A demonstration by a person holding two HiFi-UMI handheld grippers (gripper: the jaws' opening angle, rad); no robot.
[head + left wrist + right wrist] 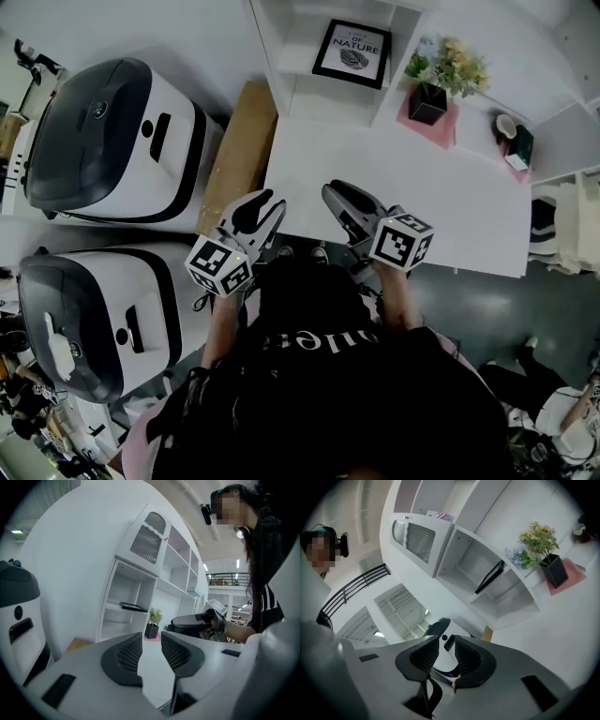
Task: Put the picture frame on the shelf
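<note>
White machines (pixel 112 141): two bulky units with dark tops, at 9 o'clock from the grippers, off the bench.
Cardboard panel (pixel 239 155): wedged between the upper machine and the bench edge, at 10 o'clock.
Left gripper (pixel 272 206): held close to the person's body, over the near edge of the bench. Its jaws stood a narrow gap apart with nothing between them.
Right gripper (pixel 336 202): just beside the left one. Its jaws were partly closed with a slim gap and gripped nothing.
Bench (pixel 450 187): white, with its middle bare.
Picture frame (pixel 352 53): already inside a shelf compartment at 12 o'clock, well apart from both grippers. Its printed face showed to the head view. Whether it lay flat or leaned back could not be told.
Risk: the placing looked done. If the frame sat near the compartment's front edge or leaned steeply, it could have slid or tipped out. Reaching back in with either gripper could also have knocked it.
Shelf (pixel 291 56): the open white compartment held only the frame. The other compartments in view looked empty.
Black pot (pixel 427 103): at 1 o'clock, on a pink mat (pixel 442 127). It held a flowering plant (pixel 448 67).
</note>
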